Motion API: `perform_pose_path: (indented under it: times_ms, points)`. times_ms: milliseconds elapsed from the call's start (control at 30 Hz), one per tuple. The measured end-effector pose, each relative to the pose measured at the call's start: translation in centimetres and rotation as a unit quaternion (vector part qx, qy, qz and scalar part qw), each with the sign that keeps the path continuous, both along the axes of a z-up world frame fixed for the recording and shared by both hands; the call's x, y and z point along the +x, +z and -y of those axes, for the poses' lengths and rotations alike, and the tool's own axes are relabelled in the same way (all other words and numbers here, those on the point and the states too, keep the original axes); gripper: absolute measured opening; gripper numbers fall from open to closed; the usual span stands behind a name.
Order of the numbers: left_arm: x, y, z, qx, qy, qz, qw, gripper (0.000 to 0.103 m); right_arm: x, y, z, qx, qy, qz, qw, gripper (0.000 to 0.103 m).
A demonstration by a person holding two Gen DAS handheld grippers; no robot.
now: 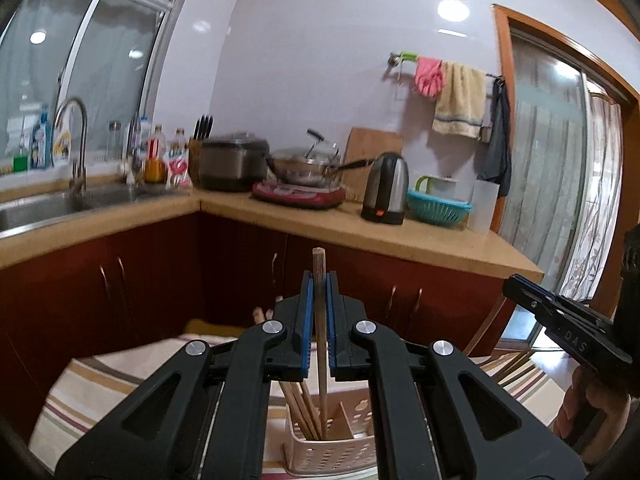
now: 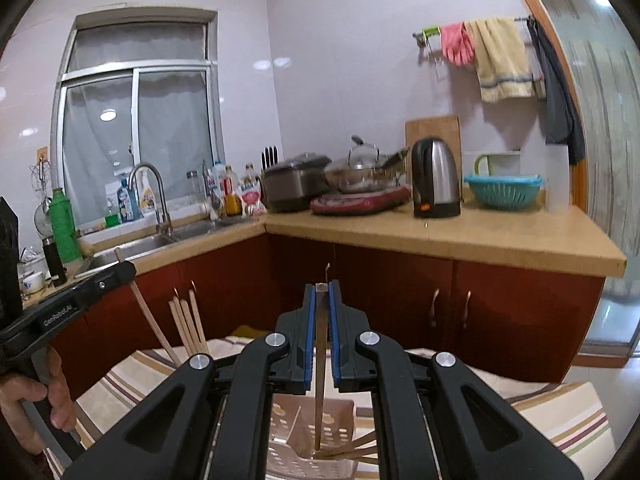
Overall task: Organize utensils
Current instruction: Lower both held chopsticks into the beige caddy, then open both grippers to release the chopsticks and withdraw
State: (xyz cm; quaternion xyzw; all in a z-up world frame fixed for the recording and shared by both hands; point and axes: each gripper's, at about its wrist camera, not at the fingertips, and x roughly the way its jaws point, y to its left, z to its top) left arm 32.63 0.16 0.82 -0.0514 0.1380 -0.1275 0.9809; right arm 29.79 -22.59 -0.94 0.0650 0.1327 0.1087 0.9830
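My left gripper (image 1: 319, 280) is shut on a wooden chopstick (image 1: 320, 344) held upright, its lower end inside a beige perforated utensil holder (image 1: 332, 454) where several chopsticks (image 1: 300, 412) stand. My right gripper (image 2: 321, 292) is shut on another wooden chopstick (image 2: 319, 376), upright, its tip down in the same holder (image 2: 340, 428). In the right wrist view the left gripper (image 2: 120, 274) shows at the left with its chopstick (image 2: 148, 316), and several chopsticks (image 2: 188, 326) stand beside it. The right gripper (image 1: 516, 284) shows at the right edge of the left wrist view.
The holder stands on a striped tablecloth (image 1: 92, 392). Behind are red cabinets (image 2: 392, 292) and a wooden counter (image 2: 460, 236) with a kettle (image 2: 436, 178), wok (image 2: 360, 176), rice cooker (image 2: 294, 186), teal basket (image 2: 504, 190) and a sink (image 2: 136, 246).
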Motion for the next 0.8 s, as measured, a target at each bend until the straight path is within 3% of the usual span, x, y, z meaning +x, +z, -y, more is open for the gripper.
perform_pose_path:
  times_ms: [500,533,567,600,633,700,800]
  points:
    - [2.9,-4.3,-0.7,0.005,0.014,-0.046,0.9988,0.010,2.0,-2.6,-0.8,-0.022,-0.003,-0.035,0.999,0.008]
    - [2.9,-4.4,-0.7,0.009,0.015,-0.047,0.9988,0.014,1.9,-2.5,-0.9,-0.024,-0.002,-0.035,0.999,0.008]
    - [2.8,-4.5,-0.7,0.009,0.017,-0.047,0.9987,0.029,1.9,-2.6,-0.9,-0.026,-0.002,-0.038,0.999,0.009]
    - [2.7,-4.5,-0.7,0.009,0.020,-0.047,0.9987,0.051,2.0,-2.6,-0.9,-0.027,-0.003,-0.039,0.999,0.018]
    - [2.4,-4.4,-0.9,0.004,0.027,-0.043,0.9987,0.057,1.8,-2.5,-0.9,-0.026,-0.006,-0.039,0.999,0.029]
    - [2.0,-4.2,-1.1,-0.002,0.030,-0.039,0.9988,0.061,1.4,-2.3,-0.7,-0.025,-0.015,-0.034,0.999,0.044]
    - [1.3,-3.8,-0.9,0.005,0.033,-0.037,0.9987,0.072,0.8,-1.9,-0.6,-0.026,-0.021,-0.029,0.999,0.053]
